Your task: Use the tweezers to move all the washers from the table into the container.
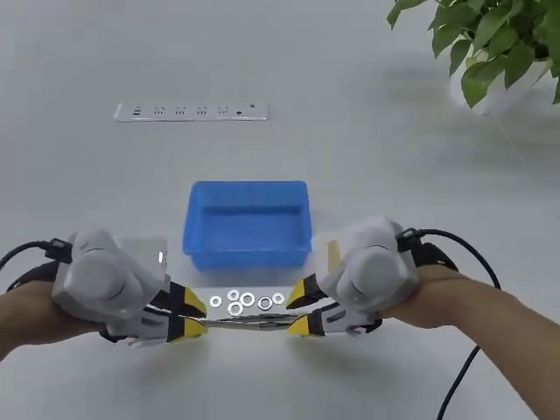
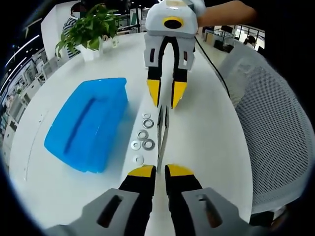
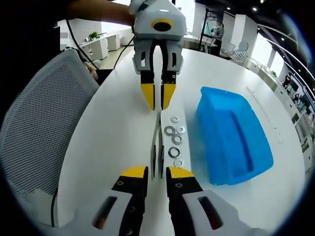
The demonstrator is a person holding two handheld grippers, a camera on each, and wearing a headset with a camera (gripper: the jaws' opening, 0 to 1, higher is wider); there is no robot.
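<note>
The tweezers (image 1: 249, 322), probably light, springy and slippery, lie between the narrowly parted, empty left gripper (image 1: 188, 313) at 9 o'clock and right gripper (image 1: 302, 308) at 3, with the washers (image 1: 248, 302) at 12, and are best pinched mid-arm.

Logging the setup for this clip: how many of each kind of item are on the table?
Washers: 6
Tweezers: 1
Blue container: 1
Power strip: 1
Potted plant: 1
Total: 10
</note>
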